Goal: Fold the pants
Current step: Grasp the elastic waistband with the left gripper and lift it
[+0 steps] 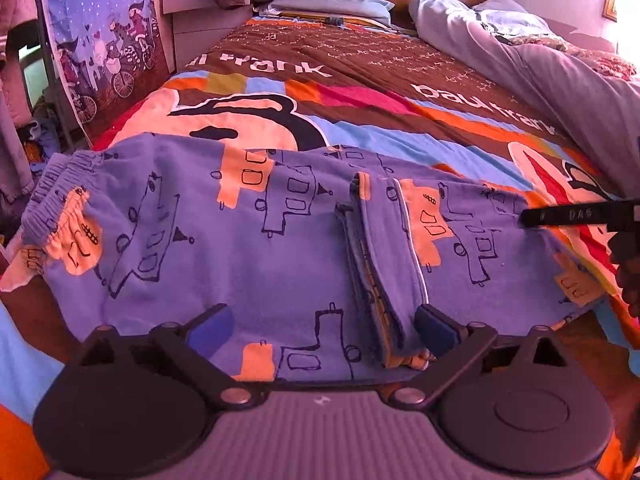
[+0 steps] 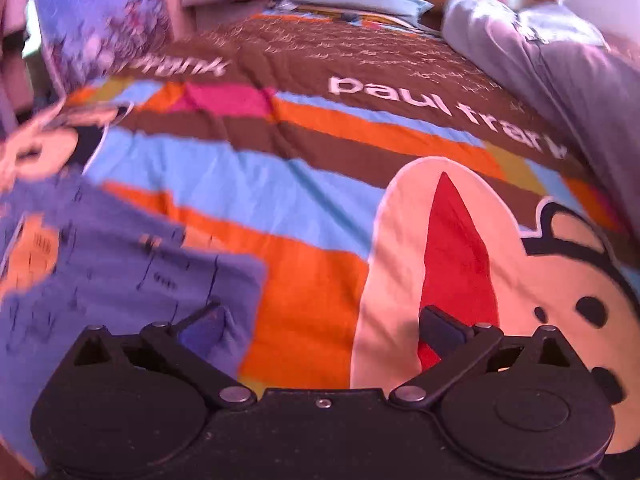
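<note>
1. Blue printed pants (image 1: 248, 240) lie spread across a colourful bed cover (image 1: 360, 100), leg ends folded back over the middle.
2. The left claw (image 1: 324, 328) hovers spread wide above them, holding nothing.
3. The right claw (image 2: 320, 330), also spread wide, hangs over the cover beside the pants' edge.

The brown band of the multicoloured quilted bedspread (image 2: 280, 140) carries white lettering "paul frank" (image 2: 440, 104), reading upside down, at 1 o'clock in the right wrist view. A second, partly cut "frank" (image 1: 276, 65) stands at 11 o'clock in the left wrist view.
</note>
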### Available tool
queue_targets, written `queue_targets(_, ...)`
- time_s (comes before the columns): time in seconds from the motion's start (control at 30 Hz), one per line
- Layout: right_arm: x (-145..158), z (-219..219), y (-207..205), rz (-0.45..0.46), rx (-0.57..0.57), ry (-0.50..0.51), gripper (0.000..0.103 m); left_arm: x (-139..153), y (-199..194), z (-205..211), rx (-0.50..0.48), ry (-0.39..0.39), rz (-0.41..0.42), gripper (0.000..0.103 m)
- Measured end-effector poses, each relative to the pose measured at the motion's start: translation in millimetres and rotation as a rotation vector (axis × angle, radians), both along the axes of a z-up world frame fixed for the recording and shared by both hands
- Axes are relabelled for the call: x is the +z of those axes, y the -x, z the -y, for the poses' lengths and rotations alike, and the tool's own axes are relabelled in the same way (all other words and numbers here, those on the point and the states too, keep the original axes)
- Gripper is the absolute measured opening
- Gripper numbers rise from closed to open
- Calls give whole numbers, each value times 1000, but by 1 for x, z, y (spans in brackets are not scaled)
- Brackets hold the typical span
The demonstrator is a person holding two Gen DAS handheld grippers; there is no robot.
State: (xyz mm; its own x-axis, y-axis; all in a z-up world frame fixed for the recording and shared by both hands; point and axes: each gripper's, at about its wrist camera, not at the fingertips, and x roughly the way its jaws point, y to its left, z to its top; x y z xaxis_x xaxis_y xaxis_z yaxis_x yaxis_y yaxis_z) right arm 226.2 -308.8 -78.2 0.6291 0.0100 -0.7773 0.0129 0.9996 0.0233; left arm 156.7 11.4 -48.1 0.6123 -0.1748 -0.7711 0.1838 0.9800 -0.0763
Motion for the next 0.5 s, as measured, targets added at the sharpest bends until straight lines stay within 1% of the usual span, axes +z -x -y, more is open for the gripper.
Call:
queue_targets(0.03, 6, -1, 4, 16, -35, -6, 99, 0, 0, 0, 0, 2, -1, 101)
queue_targets(0.07, 14, -5, 9, 44, -46, -6, 97, 0, 0, 0, -3, 1, -1, 101)
queue_targets(0.1, 22, -11, 14, 70, -18, -15, 97, 0, 0, 1, -7, -2, -2, 102)
queue_targets(0.2, 43, -43, 20, 134, 146, -6, 100, 1, 2, -1, -4, 7, 5, 102)
queue_targets(0.27, 48, -68, 15, 146, 248, 5, 101, 5, 7, -8, 28, 37, 27, 102)
queue_targets(0.33, 45, -88, -1, 116, 339, -46, 101, 9, 12, -18, 73, 70, 44, 102)
queue_targets(0.4, 36, -107, -23, 58, 406, -140, 101, 13, 18, -31, 111, 101, 38, 102)
queue_targets(0.43, 31, -119, -29, 32, 423, -148, 101, 16, 21, -38, 128, 108, 39, 102)
queue_targets(0.5, 19, -149, -38, -2, 422, -46, 102, 22, 33, -54, 164, 120, 63, 102)
